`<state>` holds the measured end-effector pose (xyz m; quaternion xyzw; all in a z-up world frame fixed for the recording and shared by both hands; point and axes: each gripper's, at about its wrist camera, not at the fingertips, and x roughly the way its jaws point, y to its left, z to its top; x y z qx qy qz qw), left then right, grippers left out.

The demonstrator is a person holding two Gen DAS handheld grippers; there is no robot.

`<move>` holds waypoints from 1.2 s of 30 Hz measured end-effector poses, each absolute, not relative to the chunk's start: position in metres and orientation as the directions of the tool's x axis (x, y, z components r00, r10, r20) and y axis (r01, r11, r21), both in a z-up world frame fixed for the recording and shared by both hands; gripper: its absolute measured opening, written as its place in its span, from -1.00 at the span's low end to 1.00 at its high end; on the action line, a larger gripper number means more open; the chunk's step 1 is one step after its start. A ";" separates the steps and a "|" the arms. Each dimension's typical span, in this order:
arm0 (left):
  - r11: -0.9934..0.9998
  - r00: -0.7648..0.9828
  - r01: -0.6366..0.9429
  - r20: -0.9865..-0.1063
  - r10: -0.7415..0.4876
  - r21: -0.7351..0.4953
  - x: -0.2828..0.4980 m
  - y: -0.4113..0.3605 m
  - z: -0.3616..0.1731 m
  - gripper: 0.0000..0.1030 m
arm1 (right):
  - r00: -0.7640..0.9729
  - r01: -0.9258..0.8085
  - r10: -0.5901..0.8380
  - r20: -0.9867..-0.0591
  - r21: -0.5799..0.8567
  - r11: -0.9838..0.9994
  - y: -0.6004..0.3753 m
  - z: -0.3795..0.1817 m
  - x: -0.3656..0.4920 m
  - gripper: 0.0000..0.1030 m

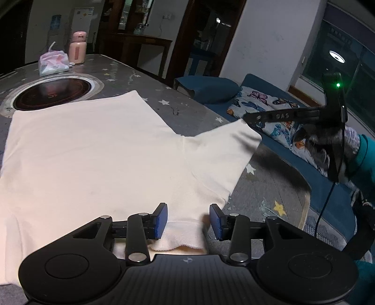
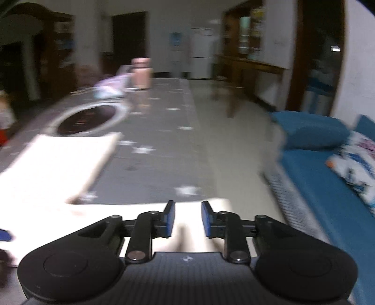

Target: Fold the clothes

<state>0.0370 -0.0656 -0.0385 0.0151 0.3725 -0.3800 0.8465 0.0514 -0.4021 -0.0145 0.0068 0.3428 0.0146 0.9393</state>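
Item: left gripper (image 1: 188, 221), jaws standing apart, blue pads on either side of the ribbed collar band (image 1: 185, 235) of a cream T-shirt (image 1: 98, 150), not closed on it. The T-shirt was spread flat, smooth and almost uncreased, across a grey star-printed table (image 1: 187, 110), its hem edge reaching the rim of a round black inset cooktop (image 1: 52, 92). One short sleeve (image 1: 225, 150) was lifted off the table toward the right, its cuff corner at the tip of the right gripper (image 1: 248, 117), seen side-on from the left wrist view; the right wrist view was motion-blurred, its pads (image 2: 169, 219) showing a narrow gap over pale cloth (image 2: 187, 211), so a pinch on the sleeve seemed likely but could not be confirmed. Beyond the cooktop: a soft pack of tissues (image 1: 54, 64) and, just beside it, a pink lidded flask (image 1: 77, 48). To the right of the table: a blue sofa (image 1: 264, 93) with a blue cushion (image 1: 208, 89) and a butterfly-print pillow (image 1: 264, 110). Far back: a white refrigerator (image 1: 82, 22) against the wall.
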 end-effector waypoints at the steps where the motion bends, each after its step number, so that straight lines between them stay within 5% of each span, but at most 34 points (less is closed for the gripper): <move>1: 0.716 0.442 0.649 -0.639 -0.629 -0.257 0.037 -0.063 -0.036 -0.17 | 0.760 -0.057 0.071 -0.646 0.042 0.997 -0.393 -0.016 0.054 -0.49; 7: 0.816 0.576 0.536 -0.613 -0.541 -0.217 0.038 -0.023 -0.018 -0.15 | 0.709 -0.185 0.204 -0.675 0.102 0.977 -0.350 -0.035 0.074 -0.44; 17: 0.996 0.771 0.087 -0.633 -0.063 0.006 0.083 0.074 -0.016 -0.15 | 0.676 -0.201 0.207 -0.707 0.094 0.975 -0.337 -0.047 0.076 -0.21; 26: 0.996 0.737 0.070 -0.676 -0.013 0.057 0.112 0.091 -0.037 -0.14 | 0.667 -0.199 0.202 -0.717 0.090 0.976 -0.335 -0.045 0.077 -0.09; 30: 0.999 0.750 0.029 -0.662 0.007 0.042 0.109 0.106 -0.039 -0.78 | 0.665 -0.197 0.198 -0.720 0.087 0.977 -0.334 -0.045 0.079 -0.05; 36: 0.991 0.832 -0.109 -0.552 0.046 -0.082 0.082 0.153 -0.015 -0.83 | 0.662 -0.198 0.191 -0.724 0.077 0.977 -0.332 -0.045 0.080 -0.03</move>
